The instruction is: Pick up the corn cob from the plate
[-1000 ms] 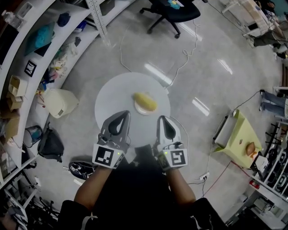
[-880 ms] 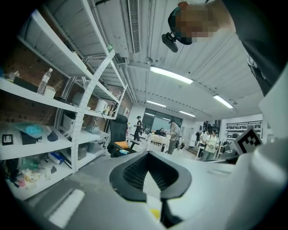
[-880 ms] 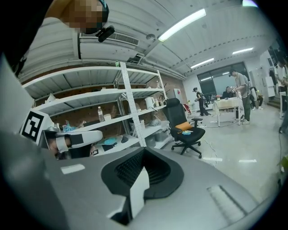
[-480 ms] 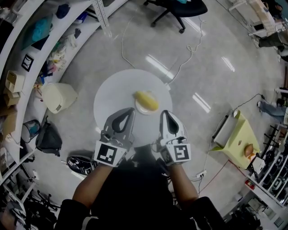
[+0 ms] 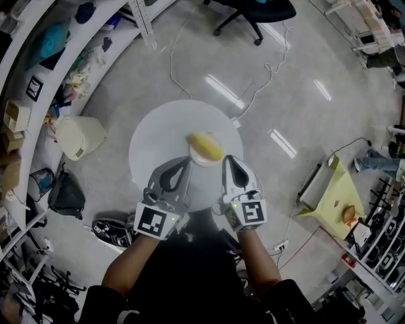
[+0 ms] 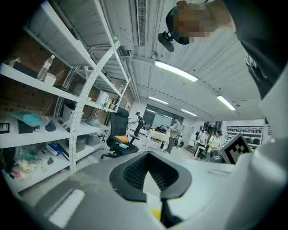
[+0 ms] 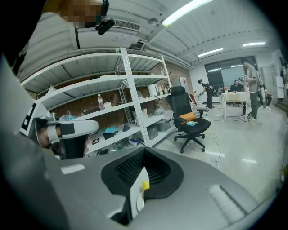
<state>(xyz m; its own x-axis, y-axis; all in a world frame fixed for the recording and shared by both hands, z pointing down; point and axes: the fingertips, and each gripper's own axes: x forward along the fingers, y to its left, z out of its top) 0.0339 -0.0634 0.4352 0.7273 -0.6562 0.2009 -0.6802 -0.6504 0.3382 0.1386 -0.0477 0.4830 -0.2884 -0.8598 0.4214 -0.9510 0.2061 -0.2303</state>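
The yellow corn cob (image 5: 205, 145) lies on a small white plate (image 5: 197, 158) at the near right of a round white table (image 5: 155, 142). My left gripper (image 5: 186, 160) is shut, its tips just left of the plate's near rim. Shut too, my right gripper (image 5: 226, 158) has its tips just right of the plate. Neither touches the cob. In the left gripper view the left gripper (image 6: 151, 179) shows a yellow sliver of the corn cob (image 6: 156, 214) through its slit. The right gripper (image 7: 139, 179) likewise frames a bit of the corn cob (image 7: 145, 184).
White shelving (image 5: 38, 69) full of items curves along the left. A cream canister (image 5: 79, 136) and a black bag (image 5: 63, 193) sit on the floor beside it. A black office chair (image 5: 253, 12) stands beyond the table, with cables (image 5: 266, 69) across the floor. People stand far off.
Both grippers have come down and forward toward the plate, so their tips now flank its near rim. Their jaws look the same as before.
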